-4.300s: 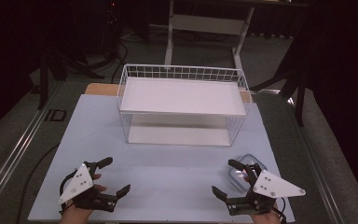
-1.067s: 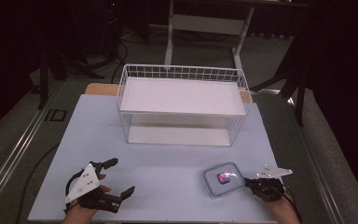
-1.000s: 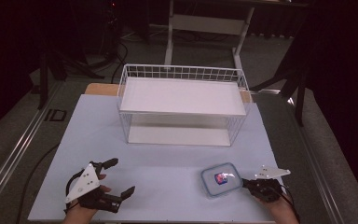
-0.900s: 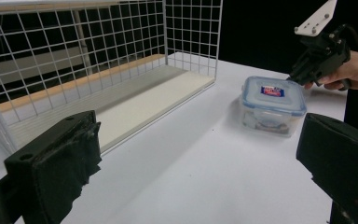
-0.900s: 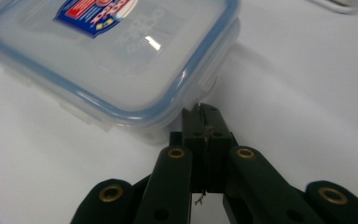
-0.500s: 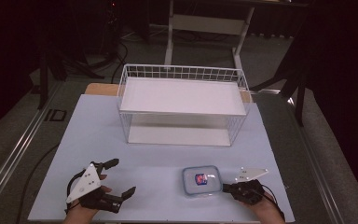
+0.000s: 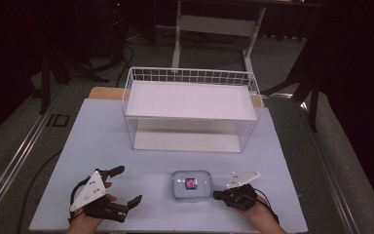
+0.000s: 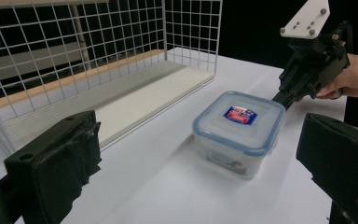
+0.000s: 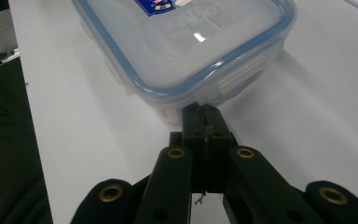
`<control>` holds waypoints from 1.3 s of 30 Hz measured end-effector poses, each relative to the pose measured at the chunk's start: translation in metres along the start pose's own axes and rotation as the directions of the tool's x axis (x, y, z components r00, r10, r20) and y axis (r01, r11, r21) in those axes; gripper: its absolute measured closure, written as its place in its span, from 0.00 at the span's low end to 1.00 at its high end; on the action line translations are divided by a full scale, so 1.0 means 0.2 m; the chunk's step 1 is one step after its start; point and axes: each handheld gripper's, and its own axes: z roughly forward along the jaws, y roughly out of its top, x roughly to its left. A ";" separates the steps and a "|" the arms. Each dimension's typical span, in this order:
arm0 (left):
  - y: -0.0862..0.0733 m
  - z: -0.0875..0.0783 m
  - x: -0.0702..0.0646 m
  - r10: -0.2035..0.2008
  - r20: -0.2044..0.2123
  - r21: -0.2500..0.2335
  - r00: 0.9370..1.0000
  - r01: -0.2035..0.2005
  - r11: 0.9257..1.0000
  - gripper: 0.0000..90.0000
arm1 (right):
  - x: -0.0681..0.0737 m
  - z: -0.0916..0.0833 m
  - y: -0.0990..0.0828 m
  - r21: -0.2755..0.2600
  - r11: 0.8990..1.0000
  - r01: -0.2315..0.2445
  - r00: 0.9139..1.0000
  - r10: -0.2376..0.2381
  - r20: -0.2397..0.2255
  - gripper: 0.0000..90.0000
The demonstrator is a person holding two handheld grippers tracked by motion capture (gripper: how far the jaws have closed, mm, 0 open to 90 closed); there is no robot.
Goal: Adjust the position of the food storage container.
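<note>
A big white counter (image 7: 102, 146) is seen, and at its far side a wire basket (image 7: 191, 113) with a flat white shelf on top is standing. It is well apart from the small things at the near edge.

Near the middle of the near edge, a small clear box with a blue-rimmed lid (image 7: 191, 184) is sitting flat on the counter. A little red and blue sticker is seen on its lid.

The right tongs (image 7: 217, 195) are pressed shut, with nothing between the jaws. In the right gripper view, their closed tip is touching the near side of the box, just under the lid's rim. The box looks to be nudged along the counter toward the left, not picked up.

The left tongs (image 7: 126, 187) are held wide open to the left of the box, near it but not touching. Nothing is held in them. In the left gripper view, the box sits between and beyond the two black jaws.

The step in hand seems to be sliding the box over to the left tongs. Next, the box would likely need to be pushed a bit more, slowly and straight so it is not spun. Then the open left tongs could be closed around its sides.
</note>
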 end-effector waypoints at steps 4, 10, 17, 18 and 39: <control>0.00 0.01 0.00 -0.010 0.007 0.007 1.000 0.010 1.000 0.01 | 0.02 0.04 0.03 0.002 1.000 0.019 1.000 -0.019 -0.010 1.00; -0.01 0.01 0.00 -0.012 0.014 0.011 1.000 0.012 1.000 0.01 | 0.02 0.08 0.08 0.006 1.000 0.031 1.000 -0.031 -0.002 1.00; -0.01 0.01 0.00 -0.011 0.013 0.018 1.000 0.011 1.000 0.01 | 0.03 0.12 0.12 0.006 0.998 0.057 0.998 -0.056 -0.018 1.00; -0.01 0.01 0.00 -0.013 0.016 0.017 1.000 0.013 1.000 0.01 | 0.03 0.14 0.13 0.011 0.998 0.063 0.998 -0.063 -0.021 1.00; -0.02 0.04 0.00 -0.067 0.036 0.043 0.997 0.066 0.997 0.01 | 0.04 -0.05 0.16 -0.150 0.989 0.015 0.998 -0.005 0.070 0.40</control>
